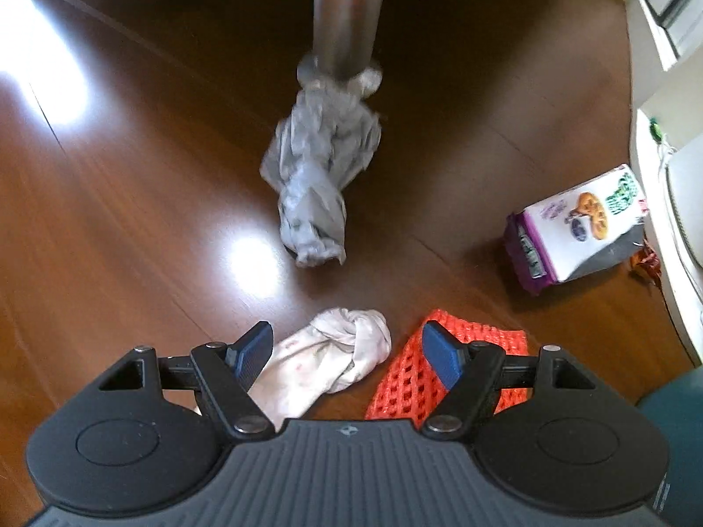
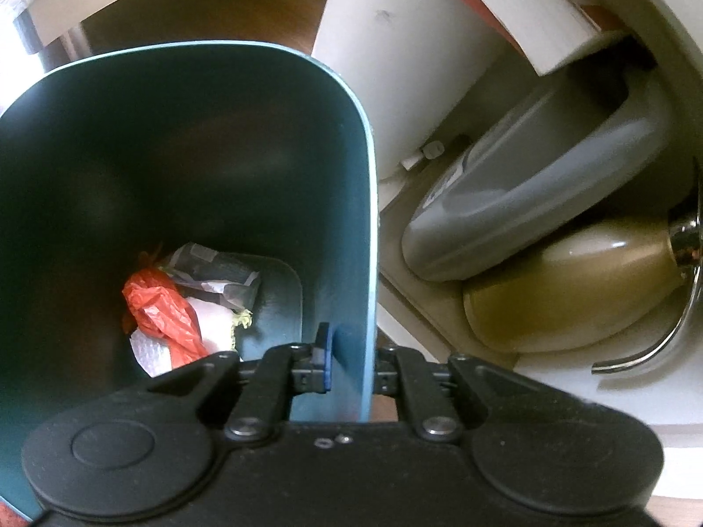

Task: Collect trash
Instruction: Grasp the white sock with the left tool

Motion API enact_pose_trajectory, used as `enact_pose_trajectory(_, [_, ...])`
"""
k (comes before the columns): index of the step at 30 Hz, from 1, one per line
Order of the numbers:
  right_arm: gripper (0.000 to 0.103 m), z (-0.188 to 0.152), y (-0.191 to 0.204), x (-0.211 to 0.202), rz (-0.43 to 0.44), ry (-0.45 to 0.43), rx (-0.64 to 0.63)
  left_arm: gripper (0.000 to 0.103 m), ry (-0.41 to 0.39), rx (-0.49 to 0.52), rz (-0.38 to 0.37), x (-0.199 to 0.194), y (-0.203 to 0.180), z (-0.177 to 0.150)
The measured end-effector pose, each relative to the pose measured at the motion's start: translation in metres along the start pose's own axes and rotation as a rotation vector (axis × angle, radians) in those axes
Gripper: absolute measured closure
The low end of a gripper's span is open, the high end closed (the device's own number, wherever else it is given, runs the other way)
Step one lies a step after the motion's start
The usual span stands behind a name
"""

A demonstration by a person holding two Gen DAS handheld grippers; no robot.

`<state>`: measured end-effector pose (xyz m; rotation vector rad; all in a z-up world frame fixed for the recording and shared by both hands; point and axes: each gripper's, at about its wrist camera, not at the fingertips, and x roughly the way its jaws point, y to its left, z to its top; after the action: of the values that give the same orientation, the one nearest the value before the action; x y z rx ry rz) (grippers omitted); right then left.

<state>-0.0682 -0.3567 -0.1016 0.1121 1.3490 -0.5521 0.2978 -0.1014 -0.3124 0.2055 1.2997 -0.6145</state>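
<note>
- Flooring: dark brown wood floor with long plank seams and two bright patches of glare, one at the left edge and one near the centre.
- Left gripper: jaws spread wide, nothing clamped; blue pads hover above the floor litter.
- White crumpled cloth lies on the floor between the left jaws, touching neither pad as far as the view shows.
- Orange mesh net lies just beside the cloth, partly under the right-hand finger.
- Grey crumpled plastic bag lies further ahead, at the foot of a blurred metal leg.
- Snack box with purple sides stands well to the right, near white furniture.
- Right gripper: clenched on the wall of the teal trash bin, one finger inside and one outside.
- Bin contents: orange plastic bag, white paper and a grey wrapper on the bottom.
- Grey container and beige rounded object sit on a white surface right of the bin.
</note>
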Motion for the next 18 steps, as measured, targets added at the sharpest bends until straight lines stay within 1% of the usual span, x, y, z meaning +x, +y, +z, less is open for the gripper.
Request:
enact_pose_trajectory(3, [0.092, 0.001, 0.001, 0.004, -0.002, 0.007, 0.001, 0.029, 0.023, -0.016, 0.011, 0.016, 0.0, -0.002])
enact_pose_trajectory(7, [0.092, -0.004, 0.0, 0.009, 0.004, 0.018, 0.009, 0.03, 0.023, -0.027, 0.014, 0.024, 0.0, -0.002])
enact_pose_trajectory(8, [0.092, -0.005, 0.0, 0.01, 0.005, 0.019, 0.009, 0.033, 0.023, -0.038, 0.011, 0.024, 0.001, -0.002])
enact_pose_trajectory(10, [0.092, -0.006, 0.0, 0.011, 0.008, 0.022, 0.008, 0.05, 0.031, -0.074, -0.014, 0.025, 0.007, -0.001])
enact_pose_trajectory(13, [0.091, -0.007, 0.0, 0.012, 0.012, 0.024, 0.006, 0.062, 0.031, -0.135, -0.042, 0.025, 0.016, -0.001])
enact_pose_trajectory(16, [0.091, -0.007, 0.0, 0.012, 0.016, 0.023, 0.002, 0.069, 0.023, -0.157, -0.038, 0.02, 0.021, -0.004])
enact_pose_trajectory(18, [0.091, -0.007, 0.0, 0.013, 0.017, 0.023, -0.002, 0.07, 0.015, -0.17, -0.037, 0.014, 0.024, -0.006])
